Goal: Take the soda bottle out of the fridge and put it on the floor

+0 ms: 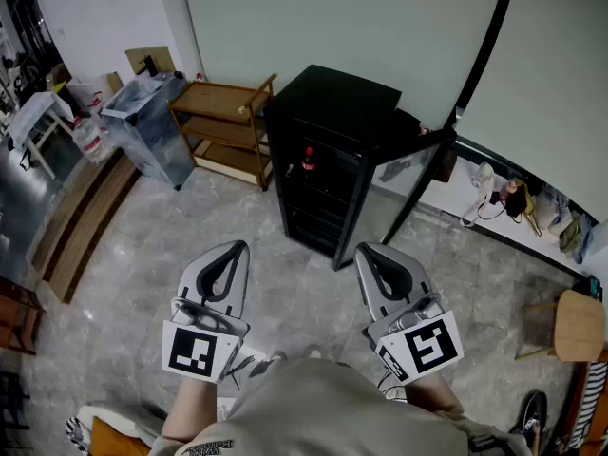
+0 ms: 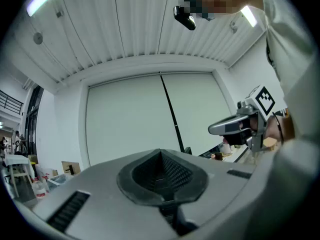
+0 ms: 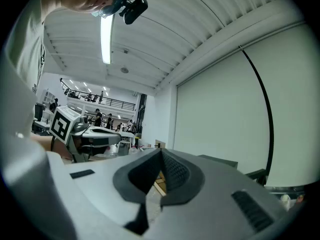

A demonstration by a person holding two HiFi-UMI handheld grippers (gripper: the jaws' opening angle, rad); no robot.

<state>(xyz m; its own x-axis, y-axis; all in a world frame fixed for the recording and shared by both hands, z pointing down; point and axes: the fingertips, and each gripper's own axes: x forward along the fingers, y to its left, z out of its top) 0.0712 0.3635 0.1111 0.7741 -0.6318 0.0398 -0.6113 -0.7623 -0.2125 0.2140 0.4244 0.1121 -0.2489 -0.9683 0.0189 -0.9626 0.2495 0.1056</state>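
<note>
While the fridge holds the soda bottle, left gripper and right gripper are closed, empty.

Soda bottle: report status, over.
Left gripper and right gripper both shut, empty, short of the black fridge. Dark soda bottle with red top on upper shelf, untouched. Fridge door open, nothing in the way.
</note>
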